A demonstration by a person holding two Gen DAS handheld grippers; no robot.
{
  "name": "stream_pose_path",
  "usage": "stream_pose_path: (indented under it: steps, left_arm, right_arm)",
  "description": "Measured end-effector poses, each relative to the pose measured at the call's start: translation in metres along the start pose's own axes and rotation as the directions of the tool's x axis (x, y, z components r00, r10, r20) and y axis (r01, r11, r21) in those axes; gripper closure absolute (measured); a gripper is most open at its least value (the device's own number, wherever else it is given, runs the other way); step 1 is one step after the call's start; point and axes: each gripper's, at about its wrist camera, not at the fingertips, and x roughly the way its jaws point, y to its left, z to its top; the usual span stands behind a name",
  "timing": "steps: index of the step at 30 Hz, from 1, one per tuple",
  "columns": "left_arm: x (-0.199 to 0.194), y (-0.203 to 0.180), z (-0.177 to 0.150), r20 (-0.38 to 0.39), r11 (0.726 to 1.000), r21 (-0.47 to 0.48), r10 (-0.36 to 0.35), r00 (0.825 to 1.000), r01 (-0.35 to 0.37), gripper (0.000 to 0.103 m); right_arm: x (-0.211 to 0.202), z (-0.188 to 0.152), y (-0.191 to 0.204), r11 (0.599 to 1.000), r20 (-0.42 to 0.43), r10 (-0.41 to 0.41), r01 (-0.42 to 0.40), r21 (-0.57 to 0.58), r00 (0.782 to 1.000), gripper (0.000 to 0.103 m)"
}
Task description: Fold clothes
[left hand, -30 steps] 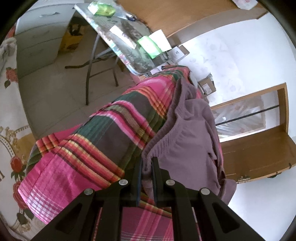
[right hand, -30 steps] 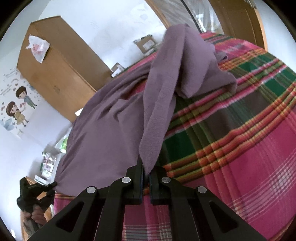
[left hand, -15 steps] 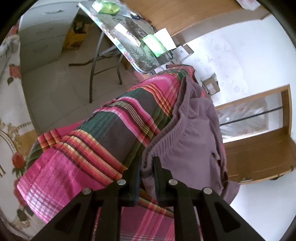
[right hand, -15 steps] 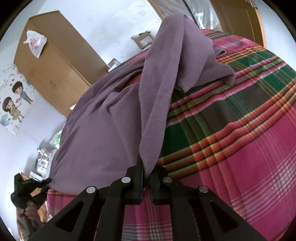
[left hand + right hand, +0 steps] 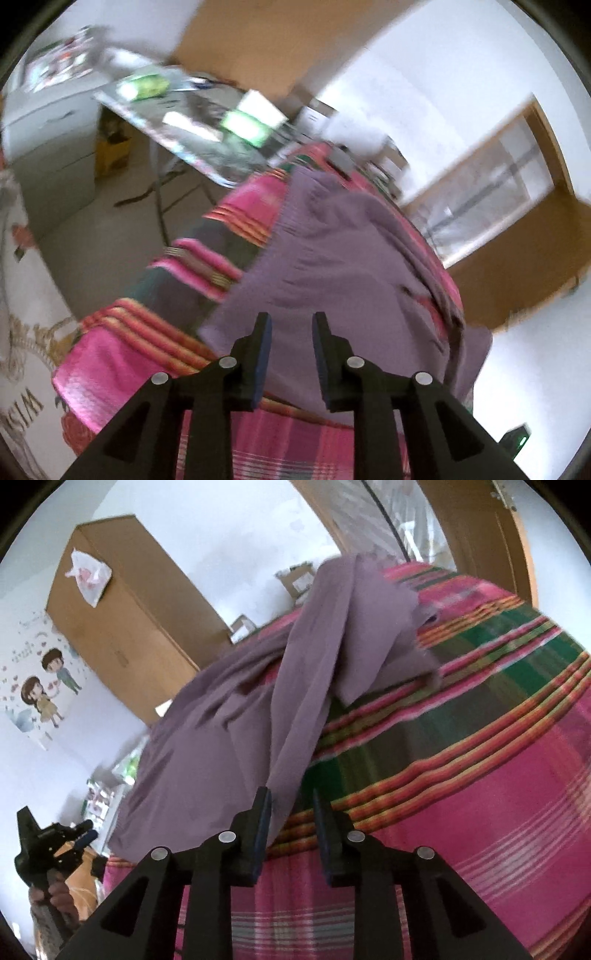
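The left gripper (image 5: 290, 325) has just been opening; its fingers stand narrowly apart and grip nothing, the cloth lying beyond and under the tips rather than between the pads. The purple garment (image 5: 332, 266) is spread on a plaid bedcover (image 5: 122, 362) of pink, green and orange stripes, its long axis running away from the fingers toward the far edge of the bed. It looks like soft, matte knit with a gathered band along its left edge.

The right gripper (image 5: 290, 808) has likewise just been opening, fingers narrowly apart. A hanging fold of the garment (image 5: 295, 709) drops to a tip right at the left finger; it seems to brush that pad, but the pads do not pinch it. From here the cloth rises up and away to a bunched, doubled-over mass at the far end, with the flat part spreading leftward. Both grippers are at the near hem, so the next grasp probably starts there.
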Motion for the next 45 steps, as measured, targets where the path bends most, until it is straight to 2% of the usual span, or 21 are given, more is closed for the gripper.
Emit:
stream_pose_path:
  steps: [5,9,12,14,17,19,21,25,28,30,32,34,37,41,45]
  left_arm:
    - [0.021,-0.046,-0.011,-0.077,0.99,0.123,-0.065,0.995,0.074,0.08]
    - [0.039,-0.089,-0.027,-0.153,0.964,0.221,-0.117,0.981,0.15,0.08]
    - [0.051,-0.128,-0.045,-0.212,0.918,0.329,-0.156,0.965,0.221,0.08]
    - [0.062,-0.153,-0.062,-0.273,0.888,0.378,-0.164,0.948,0.262,0.079]
    - [0.078,-0.186,-0.087,-0.352,0.842,0.431,-0.174,0.92,0.324,0.079]
    - [0.085,-0.204,-0.103,-0.391,0.813,0.455,-0.183,0.902,0.362,0.079]
    - [0.093,-0.219,-0.119,-0.421,0.789,0.477,-0.182,0.889,0.387,0.078]
    - [0.106,-0.241,-0.146,-0.452,0.749,0.538,-0.132,0.882,0.387,0.078]
    - [0.114,-0.244,-0.154,-0.427,0.741,0.58,-0.076,0.901,0.338,0.078]
    - [0.117,-0.242,-0.155,-0.394,0.746,0.595,-0.054,0.918,0.299,0.078]
    - [0.119,-0.242,-0.158,-0.375,0.741,0.613,-0.033,0.926,0.275,0.078]
    - [0.123,-0.242,-0.159,-0.383,0.737,0.619,-0.02,0.923,0.272,0.078]
    - [0.123,-0.243,-0.159,-0.397,0.738,0.613,-0.021,0.917,0.282,0.077]
    - [0.12,-0.251,-0.16,-0.365,0.712,0.651,-0.01,0.931,0.263,0.077]
    - [0.122,-0.257,-0.163,-0.352,0.695,0.674,0.004,0.936,0.25,0.077]
  right_arm:
    - [-0.05,0.02,-0.02,0.996,0.083,-0.079,0.082,-0.033,0.993,0.079]
    - [-0.103,0.041,-0.036,0.981,0.162,-0.174,0.185,-0.059,0.971,0.079]
    - [-0.143,0.055,-0.045,0.96,0.201,-0.251,0.27,-0.075,0.947,0.079]
    - [-0.167,0.063,-0.049,0.932,0.231,-0.324,0.352,-0.09,0.917,0.078]
    - [-0.193,0.069,-0.059,0.892,0.221,-0.404,0.436,-0.121,0.888,0.077]
    - [-0.199,0.069,-0.067,0.886,0.207,-0.412,0.443,-0.136,0.887,0.077]
    - [-0.194,0.067,-0.073,0.896,0.195,-0.393,0.422,-0.138,0.899,0.077]
    - [-0.142,0.061,-0.085,0.934,0.091,-0.316,0.327,-0.144,0.944,0.076]
    - [-0.093,0.061,-0.09,0.961,0.017,-0.235,0.235,-0.147,0.972,0.075]
    - [-0.061,0.065,-0.09,0.966,-0.021,-0.207,0.201,-0.164,0.978,0.073]
    - [-0.041,0.07,-0.092,0.972,-0.043,-0.185,0.176,-0.157,0.982,0.071]
    - [-0.019,0.077,-0.095,0.981,-0.076,-0.13,0.117,-0.157,0.989,0.067]
    - [0.002,0.087,-0.094,0.98,-0.085,-0.104,0.088,-0.18,0.991,0.066]
    - [0.023,0.096,-0.093,0.977,-0.113,-0.071,0.046,-0.209,0.991,0.065]
    - [0.039,0.098,-0.078,0.95,-0.13,-0.073,0.03,-0.312,0.989,0.065]
